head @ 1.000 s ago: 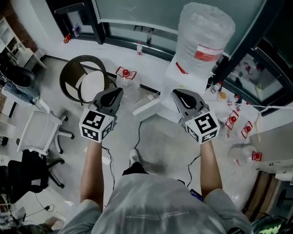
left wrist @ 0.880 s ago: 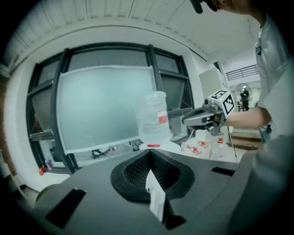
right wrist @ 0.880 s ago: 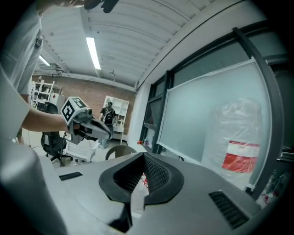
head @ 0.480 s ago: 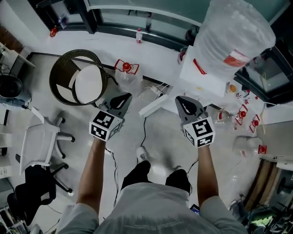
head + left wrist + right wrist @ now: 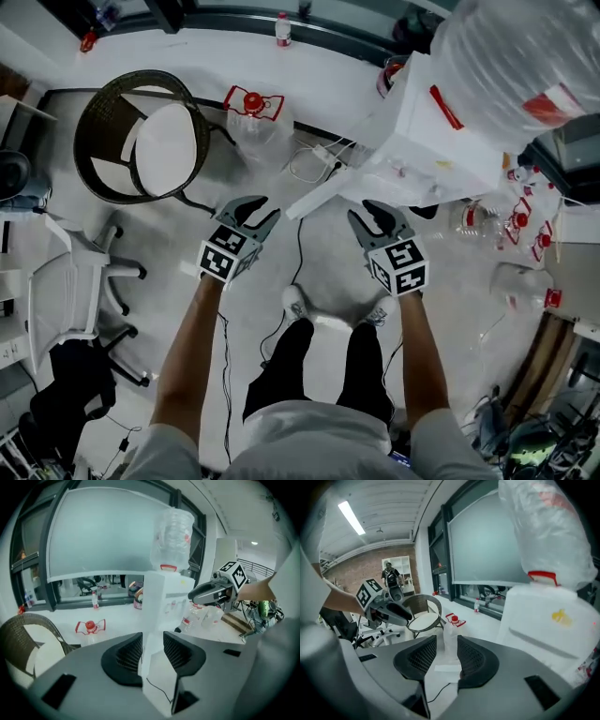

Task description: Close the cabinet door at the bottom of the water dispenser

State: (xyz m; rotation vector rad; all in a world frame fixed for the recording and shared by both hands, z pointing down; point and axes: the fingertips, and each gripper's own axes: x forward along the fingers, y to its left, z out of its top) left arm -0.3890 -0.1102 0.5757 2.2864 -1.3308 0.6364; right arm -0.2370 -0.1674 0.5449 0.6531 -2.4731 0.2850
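**Q:** While held low before water dispenser [image 5: 422, 141], why set side by side like that?

**A:** Prob. to bracket cabinet door [image 5: 323, 194]. Stood swung out from dispenser's base over the floor, free edge toward left tongs [image 5: 255, 208], so not yet shut. Looked lined up w/ that edge, likely meant to push it home.

**Q:** And right tongs [image 5: 370, 211]?

**A:** Hung just short of door's hinged end, nr dispenser front. Touched nothing.

**Q:** Released or clamped?

**A:** Both released, partly apart, having just been opening. Gripped nothing. Saw only door's edge, some way off, through left gap. Saw clear jug [image 5: 450, 627] and floor through right gap. Made no contact w/ door on either side. Prob. opened early to give a broad face for the shove, not to pinch anything.
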